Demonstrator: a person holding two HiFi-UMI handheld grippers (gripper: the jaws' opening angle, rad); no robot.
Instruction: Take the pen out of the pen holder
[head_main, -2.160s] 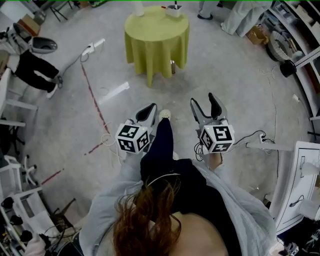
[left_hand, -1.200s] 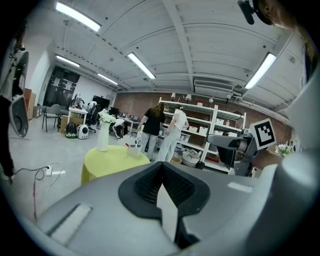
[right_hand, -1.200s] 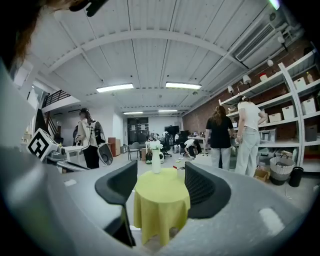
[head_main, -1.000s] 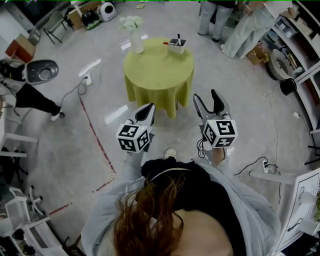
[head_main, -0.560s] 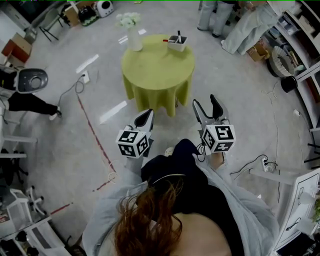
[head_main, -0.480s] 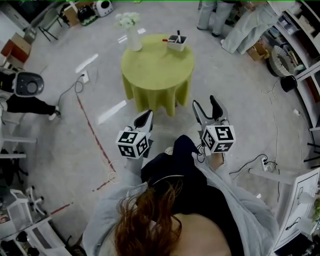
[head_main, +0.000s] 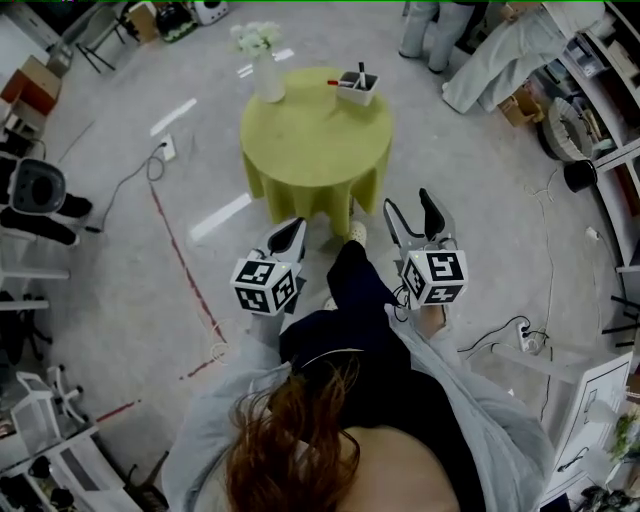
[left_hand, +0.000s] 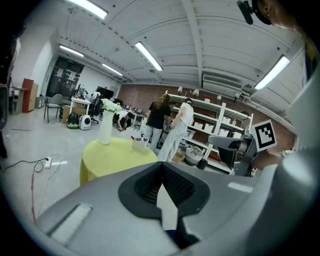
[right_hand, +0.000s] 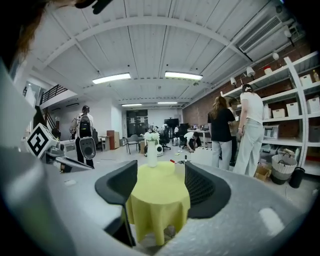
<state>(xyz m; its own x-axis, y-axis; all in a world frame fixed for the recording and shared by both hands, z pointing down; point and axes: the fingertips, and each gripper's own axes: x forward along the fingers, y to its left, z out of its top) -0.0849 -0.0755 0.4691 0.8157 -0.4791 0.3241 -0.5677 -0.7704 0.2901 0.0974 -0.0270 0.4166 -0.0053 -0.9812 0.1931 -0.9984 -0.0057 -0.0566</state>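
the left gripper (head_main: 297, 224) has its jaws pressed together on nothing; the right gripper (head_main: 406, 198) gapes wide, empty. just ahead of both lies the near edge of the round bench (head_main: 315, 140), with bare floor (head_main: 480, 180) all round it. the pen holder (head_main: 357, 88) sits by the far right rim, well apart from them; the dark pen (head_main: 361, 70) stands in it, long axis near upright.

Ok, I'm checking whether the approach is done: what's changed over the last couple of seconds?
The person has walked nearer the yellow table; the vase, first cut off at the picture's top, now shows whole. Nothing was grasped or released. The left gripper stays shut, the right gripper open, both empty and short of the table; the pen holder still keeps its pen.
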